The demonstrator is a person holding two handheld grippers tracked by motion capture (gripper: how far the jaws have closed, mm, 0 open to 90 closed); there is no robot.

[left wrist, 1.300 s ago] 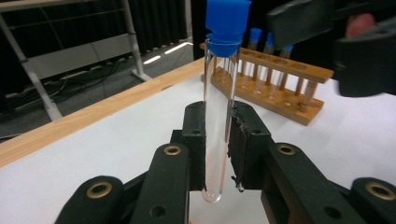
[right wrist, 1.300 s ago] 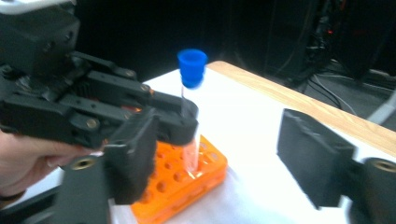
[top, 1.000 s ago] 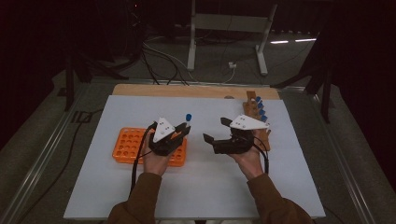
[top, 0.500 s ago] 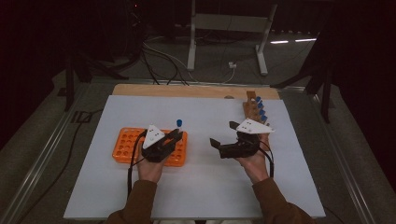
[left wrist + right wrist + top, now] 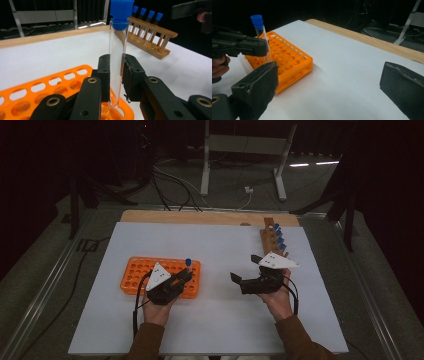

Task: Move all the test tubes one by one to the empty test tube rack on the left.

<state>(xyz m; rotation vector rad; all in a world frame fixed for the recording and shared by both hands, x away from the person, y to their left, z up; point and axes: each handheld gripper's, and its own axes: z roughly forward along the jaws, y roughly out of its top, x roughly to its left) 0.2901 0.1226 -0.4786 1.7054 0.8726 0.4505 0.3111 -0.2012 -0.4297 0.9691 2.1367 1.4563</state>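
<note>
The tube (image 5: 117, 62) (blue-capped) stood upright in our clenched left claw (image 5: 115, 75) over the orange rack (image 5: 161, 276); our right claw (image 5: 247, 279) gaped, released.

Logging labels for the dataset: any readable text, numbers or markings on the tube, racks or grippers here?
None readable.
Test tube and its blue cap: no print or label visible.
Orange rack: no numbers can be made out by its holes.
Wooden rack with blue-capped tubes: no markings visible.
Left hand-held gripper and right hand-held gripper: plain black jaws and grey plates, no brand visible.

The orange rack (image 5: 50, 87) is cut off by the left gripper view's bottom edge.
</note>
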